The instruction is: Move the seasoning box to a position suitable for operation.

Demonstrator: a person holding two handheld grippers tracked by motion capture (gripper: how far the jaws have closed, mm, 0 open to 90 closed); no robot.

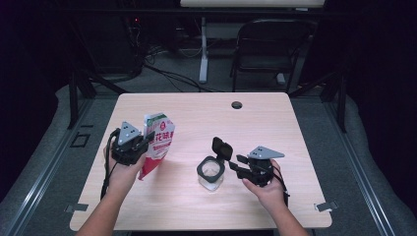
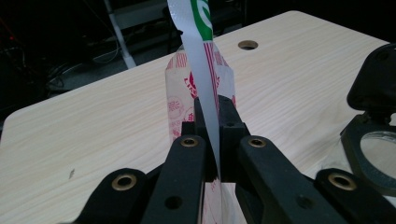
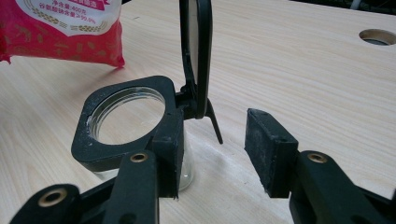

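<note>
On the pale wooden tabletop (image 1: 196, 206), the clear glass jar with a black flip lid (image 1: 211, 172) stands opened beside the right gripper's (image 1: 235, 162) released jaws, while the left gripper (image 1: 145, 140), jaws clenched on the red-and-white printed plastic pouch (image 1: 156, 142), holds it raised, nothing apparently poured yet.

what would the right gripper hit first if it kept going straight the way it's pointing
Probably the glass jar. The right gripper points at its black collar and raised lid; one jaw already sits against the collar, the other stands apart from it. Beyond lies the red bag.

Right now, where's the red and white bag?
In the high view the bag is at the table's left, pinched in the left gripper, left of the open-lidded jar.
</note>
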